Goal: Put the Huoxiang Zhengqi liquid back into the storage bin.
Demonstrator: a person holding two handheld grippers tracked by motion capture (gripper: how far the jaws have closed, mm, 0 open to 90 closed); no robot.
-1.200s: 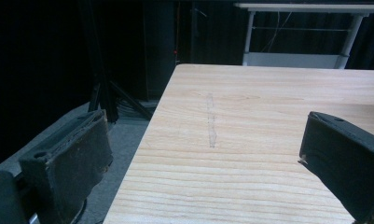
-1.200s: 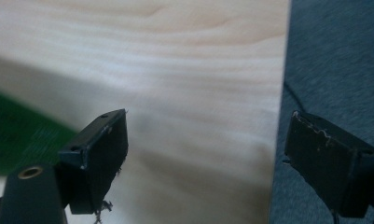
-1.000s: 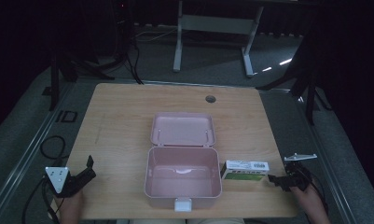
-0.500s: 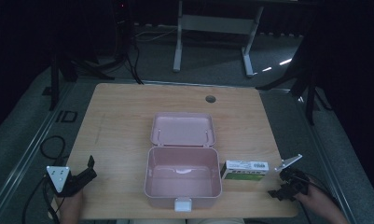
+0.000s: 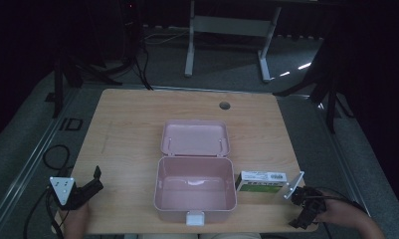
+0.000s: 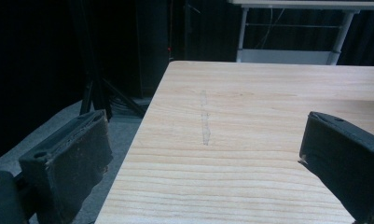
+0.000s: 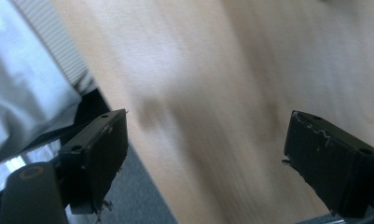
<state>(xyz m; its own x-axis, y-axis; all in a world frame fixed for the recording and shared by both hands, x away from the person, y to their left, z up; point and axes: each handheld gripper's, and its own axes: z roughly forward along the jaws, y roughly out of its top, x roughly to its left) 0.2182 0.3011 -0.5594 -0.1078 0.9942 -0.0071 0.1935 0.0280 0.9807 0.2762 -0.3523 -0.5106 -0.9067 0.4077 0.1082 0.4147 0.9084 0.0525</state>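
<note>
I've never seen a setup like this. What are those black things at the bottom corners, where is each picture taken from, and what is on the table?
No robot here: a person sits at the table and holds a hand tool in each hand. Each tool is a gripper with two black fingers.

The high view looks down from above the person. The left gripper is at the bottom left, the right gripper at the bottom right.

The other two pictures come from small cameras that ride on the grippers. In the left gripper view its fingers stand wide apart over bare wood. The right gripper view is blurred; its fingers are also apart.

On the table lie an open pink box, its lid folded back, and beside it a small carton. Neither gripper holds anything.
</note>
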